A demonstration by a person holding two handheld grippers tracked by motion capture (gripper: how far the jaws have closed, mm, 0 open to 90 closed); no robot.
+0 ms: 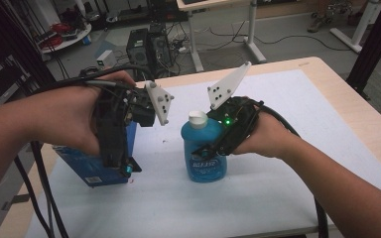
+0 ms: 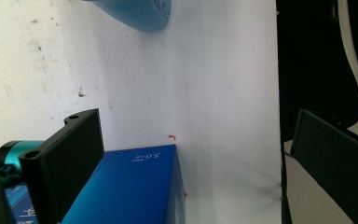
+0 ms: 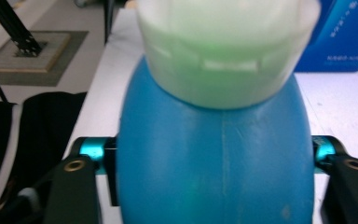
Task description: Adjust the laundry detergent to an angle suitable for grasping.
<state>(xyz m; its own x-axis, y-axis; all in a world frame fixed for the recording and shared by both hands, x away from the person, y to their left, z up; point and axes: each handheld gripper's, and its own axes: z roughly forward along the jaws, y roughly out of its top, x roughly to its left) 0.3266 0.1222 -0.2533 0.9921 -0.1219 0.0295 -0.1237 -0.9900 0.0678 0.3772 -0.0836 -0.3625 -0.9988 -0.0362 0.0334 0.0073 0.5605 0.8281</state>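
The right gripper brackets the rounded blue plastic bottle mid-desk, jaws slightly parted, pads apparently off it. Likely slippery and squeezable: grip the shoulder. The left gripper, open, straddles the blue cardboard box near the desk's left edge.

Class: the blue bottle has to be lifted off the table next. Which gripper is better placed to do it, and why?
Right. The right gripper already has its jaws on either side of the blue bottle, below the white cap. The left gripper is over at the blue box.
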